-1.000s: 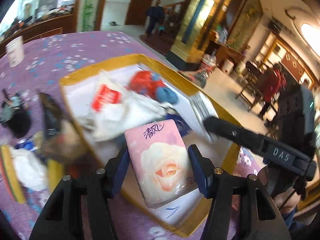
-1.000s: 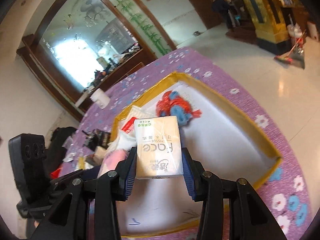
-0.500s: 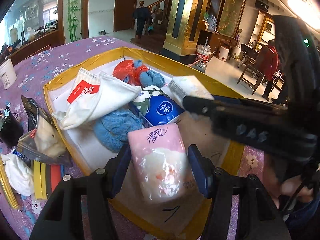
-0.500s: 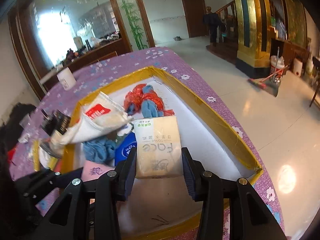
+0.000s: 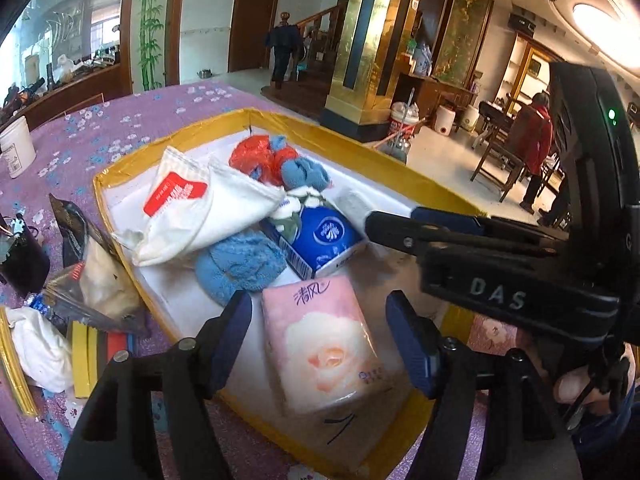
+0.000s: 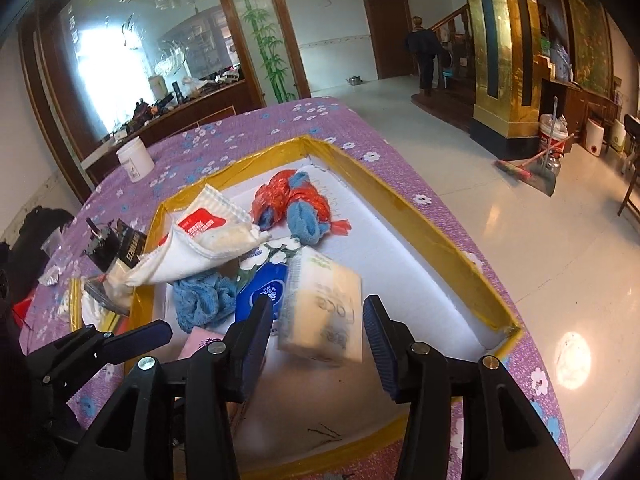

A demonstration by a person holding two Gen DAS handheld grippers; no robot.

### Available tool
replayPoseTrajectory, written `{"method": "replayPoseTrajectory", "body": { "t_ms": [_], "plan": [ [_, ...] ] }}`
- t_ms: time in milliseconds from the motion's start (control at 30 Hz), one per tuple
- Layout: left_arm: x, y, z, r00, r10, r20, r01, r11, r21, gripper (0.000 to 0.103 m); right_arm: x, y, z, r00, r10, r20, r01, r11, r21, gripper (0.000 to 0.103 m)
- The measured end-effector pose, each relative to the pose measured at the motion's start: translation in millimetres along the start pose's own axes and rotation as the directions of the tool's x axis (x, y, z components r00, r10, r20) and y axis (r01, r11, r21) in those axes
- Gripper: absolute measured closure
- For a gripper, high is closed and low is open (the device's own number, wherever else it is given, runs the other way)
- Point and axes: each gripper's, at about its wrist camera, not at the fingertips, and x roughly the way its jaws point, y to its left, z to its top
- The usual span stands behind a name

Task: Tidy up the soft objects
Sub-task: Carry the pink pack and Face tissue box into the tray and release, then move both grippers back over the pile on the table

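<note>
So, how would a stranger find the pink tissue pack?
Look in the yellow-rimmed tray on the purple cloth. At its near end, between the open left gripper fingers, lies the pink tissue pack. Only it shows a rose.

A gold pillar (image 6: 494, 52) stands on the glossy pale floor (image 6: 568, 232) near a brown door (image 6: 386, 32).

glossy plastic tissue pack (image 5: 328, 344) (pink), fuzzy blue cloth (image 5: 240, 264)

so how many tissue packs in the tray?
3: pink tissue pack between the left fingers, beige tissue pack between the right fingers, blue tissue pack mid-tray. Others may hide under the cloths.
</note>
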Motion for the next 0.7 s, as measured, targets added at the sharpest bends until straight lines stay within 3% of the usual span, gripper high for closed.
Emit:
{"method": "replayPoseTrajectory", "body": {
  "t_ms": [100, 467, 700],
  "plan": [
    [-5.9, -1.2, 0.7, 0.999, 0.013, 0.032, -0.013, 1.000, 0.004, 0.034, -9.6, -5.5, 1.2, 1.000, 0.002, 0.017, -0.003, 0.999, 0.032, 0.052],
    [-45.8, 12.4, 4.8, 0.999, 0.030, 0.015, -0.029, 0.998, -0.050, 0.034, -29.9, 7.4, 5.6, 0.998, 0.033, 0.056, -0.036, 0.998, 0.047, 0.050],
    [-101.2, 62.3, -7.7, 0.993, 0.080, 0.083, -0.069, 0.989, -0.132, 0.031, -28.8, 44.2, 3.9, 0.995, 0.087, 0.040, -0.086, 0.996, -0.029, 0.050]
  ]
}}
